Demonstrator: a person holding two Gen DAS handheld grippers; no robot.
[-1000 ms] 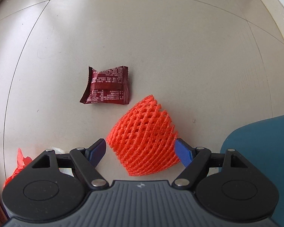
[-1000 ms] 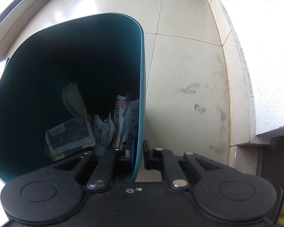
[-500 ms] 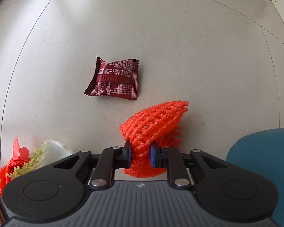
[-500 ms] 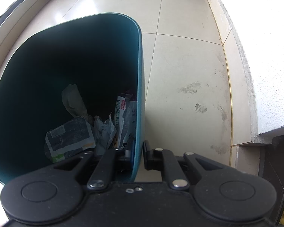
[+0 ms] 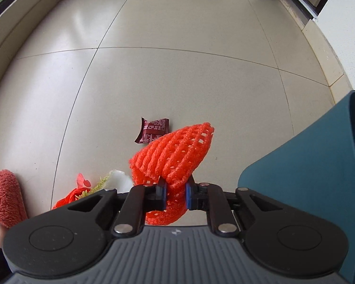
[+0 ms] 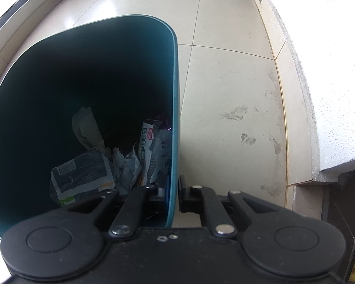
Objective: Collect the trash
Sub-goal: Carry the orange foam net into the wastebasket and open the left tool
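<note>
A: Left wrist view first. What is the left gripper (image 5: 175, 195) holding?

B: An orange foam mesh fruit sleeve (image 5: 175, 159). The jaws pinch its lower part, so it is squeezed narrow there and fans out above them, clear of the beige tiled floor (image 5: 177, 82).

A: What else lies around the sleeve?

B: A dark red printed snack wrapper (image 5: 152, 130) on the floor just beyond it, a red, green and white crumpled wrapper (image 5: 95, 185) to its left, and a teal plastic trash bin (image 5: 314, 172) to its right.

A: Right wrist view?

B: The right gripper (image 6: 171, 195) has its jaws clamped on the bin's rim (image 6: 175, 118), one inside, one outside. Crumpled paper and packaging (image 6: 111, 163) lie at the bin's bottom.
</note>
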